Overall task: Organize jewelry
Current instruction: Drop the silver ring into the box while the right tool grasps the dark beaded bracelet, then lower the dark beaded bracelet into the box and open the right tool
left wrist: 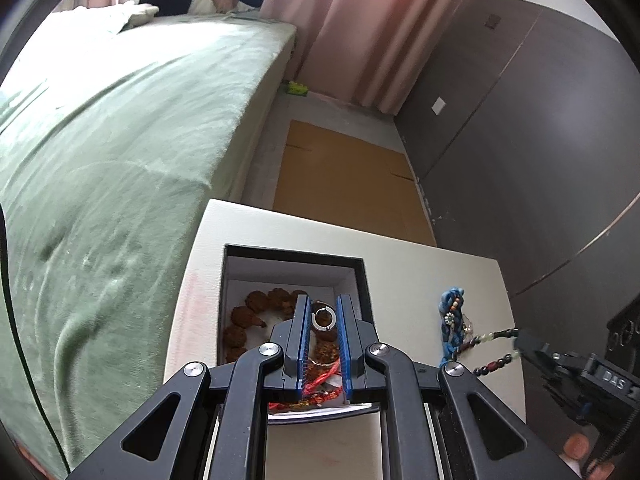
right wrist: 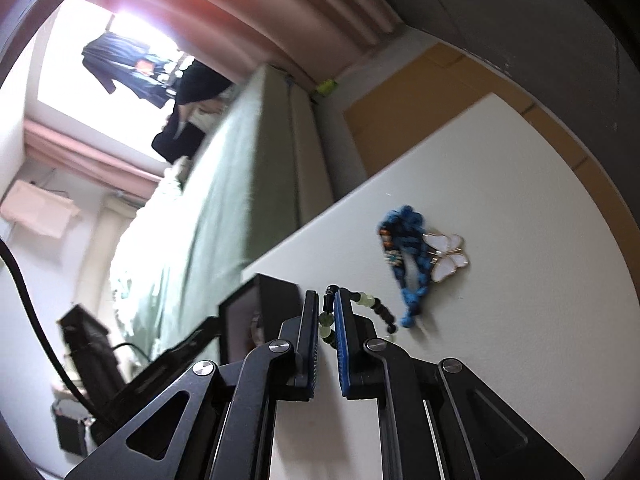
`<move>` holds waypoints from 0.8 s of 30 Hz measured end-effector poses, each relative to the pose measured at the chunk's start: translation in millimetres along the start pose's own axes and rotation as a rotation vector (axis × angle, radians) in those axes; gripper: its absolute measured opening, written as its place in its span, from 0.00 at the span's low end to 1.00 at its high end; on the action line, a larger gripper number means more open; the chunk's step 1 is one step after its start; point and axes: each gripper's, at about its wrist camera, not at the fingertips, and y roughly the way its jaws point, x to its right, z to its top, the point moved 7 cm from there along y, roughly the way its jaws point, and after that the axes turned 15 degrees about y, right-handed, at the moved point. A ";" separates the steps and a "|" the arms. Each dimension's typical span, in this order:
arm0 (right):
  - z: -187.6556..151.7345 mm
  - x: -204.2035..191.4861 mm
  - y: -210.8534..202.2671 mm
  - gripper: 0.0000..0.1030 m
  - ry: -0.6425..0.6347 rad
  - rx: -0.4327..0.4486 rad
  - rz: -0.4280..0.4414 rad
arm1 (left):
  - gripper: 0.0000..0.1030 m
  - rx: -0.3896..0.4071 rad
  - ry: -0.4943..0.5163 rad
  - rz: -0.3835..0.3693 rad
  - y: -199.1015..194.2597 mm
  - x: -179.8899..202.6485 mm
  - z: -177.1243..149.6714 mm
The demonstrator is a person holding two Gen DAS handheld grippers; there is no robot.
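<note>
An open black jewelry box (left wrist: 362,276) with a white lining sits on the white table (left wrist: 404,264). It holds a brown bead bracelet (left wrist: 248,314) and red cords (left wrist: 320,384). My left gripper (left wrist: 323,312) is over the box, open, with a silver ring (left wrist: 322,318) lying loose between its blue pads. My right gripper (right wrist: 327,304) is shut on a dark and pale-green bead bracelet (right wrist: 372,306), lifted off the table; it also shows in the left wrist view (left wrist: 492,344). A blue braided bracelet (right wrist: 404,256) and a white butterfly brooch (right wrist: 446,256) lie on the table.
A green-covered bed (left wrist: 120,140) runs along the table's left side. Brown cardboard (left wrist: 348,176) lies on the floor beyond the table. A dark wardrobe (left wrist: 540,140) stands at the right. Pink curtains (left wrist: 352,20) hang at the back.
</note>
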 end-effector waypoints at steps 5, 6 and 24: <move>-7.3 -15.7 -2.1 0.10 -0.021 0.007 0.043 | 0.16 -0.033 -0.018 -0.042 4.7 -4.0 1.3; -8.8 -18.6 -1.9 0.10 -0.025 0.006 0.054 | 0.25 -0.040 -0.028 -0.049 5.1 -6.1 0.8; -53.2 -87.4 23.6 0.10 -0.182 -0.051 0.193 | 0.56 0.077 -0.157 -0.011 -42.8 -70.1 17.1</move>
